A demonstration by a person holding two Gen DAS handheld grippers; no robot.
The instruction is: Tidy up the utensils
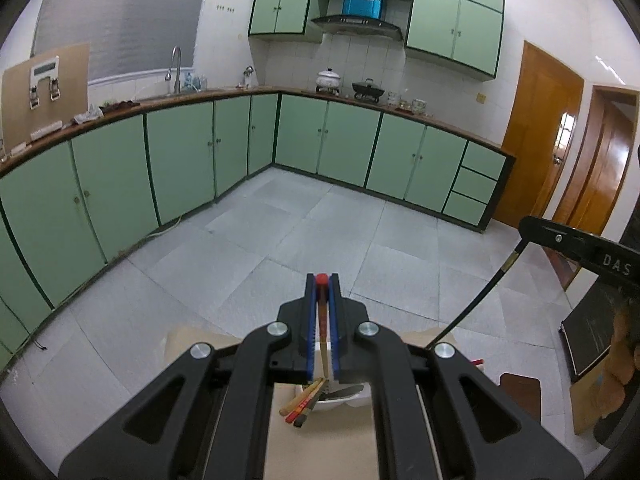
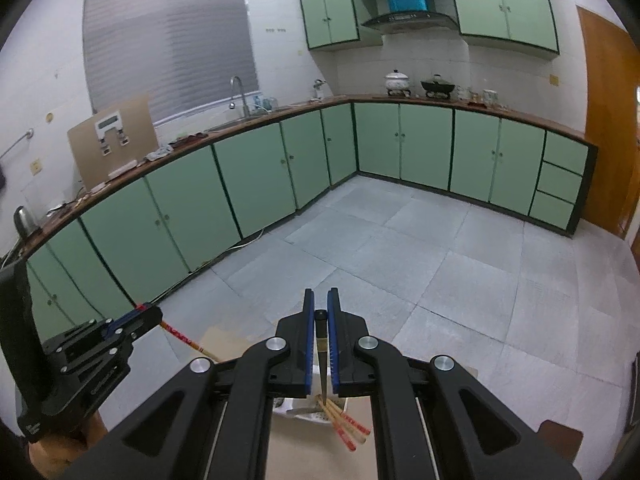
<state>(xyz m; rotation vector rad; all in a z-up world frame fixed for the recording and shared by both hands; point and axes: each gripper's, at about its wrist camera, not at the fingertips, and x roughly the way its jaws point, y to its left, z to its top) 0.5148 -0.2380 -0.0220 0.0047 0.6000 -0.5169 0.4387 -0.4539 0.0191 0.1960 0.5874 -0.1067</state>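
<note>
Red-tipped chopstick [image 1: 321, 308] is clamped in the left gripper [image 1: 322, 280], its lower end angling down toward the white holder [image 1: 340, 400] below, which already has several chopsticks [image 1: 304, 402] in it. Black chopstick [image 2: 321, 354] is pinched in the right gripper [image 2: 321, 294], tip also over the holder. Both sticks held high, near their top ends, w/ long free length below. Risk: tips swing or cross, miss the holder, or knock the sticks already in it out onto the tan board [image 2: 304, 452].

"DAS", perhaps cut off, on right gripper [image 1: 524, 226]
</note>
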